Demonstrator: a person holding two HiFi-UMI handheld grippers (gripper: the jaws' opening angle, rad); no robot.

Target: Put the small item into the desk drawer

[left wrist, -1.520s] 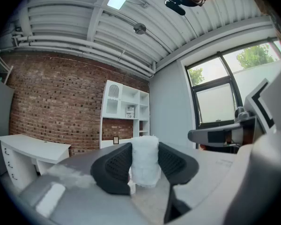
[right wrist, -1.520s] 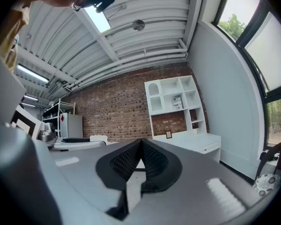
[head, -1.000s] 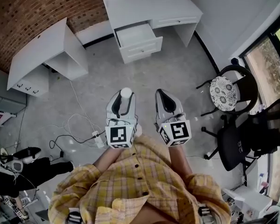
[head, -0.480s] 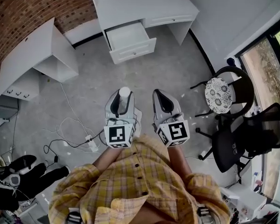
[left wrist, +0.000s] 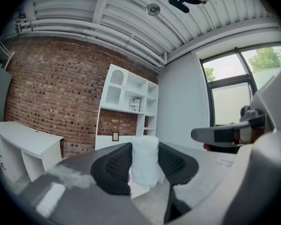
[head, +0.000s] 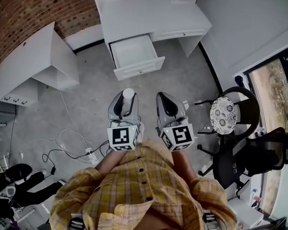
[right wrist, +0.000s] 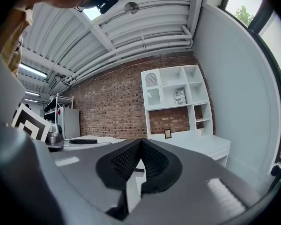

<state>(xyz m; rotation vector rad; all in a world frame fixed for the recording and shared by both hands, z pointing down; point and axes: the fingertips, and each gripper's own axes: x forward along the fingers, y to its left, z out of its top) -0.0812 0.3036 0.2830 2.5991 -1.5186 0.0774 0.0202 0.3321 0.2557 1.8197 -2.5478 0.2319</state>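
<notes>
White, soft-looking small item (left wrist: 144, 161) clamped upright in left gripper (head: 124, 104) jaws, well short of open desk drawer (head: 139, 70). Right gripper (right wrist: 139, 165) jaws together, empty. Likely light, squashable; best gripped gently mid-body.

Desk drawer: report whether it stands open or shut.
Open: the desk drawer juts out from the white desk, its inside visible from above.

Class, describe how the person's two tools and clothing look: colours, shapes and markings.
The left tool and the right tool both have smooth grey tapering shells with black ribbed pads. Each carries a white cube printed with black square markers. The person wears a yellow plaid shirt with dark buttons.
</notes>
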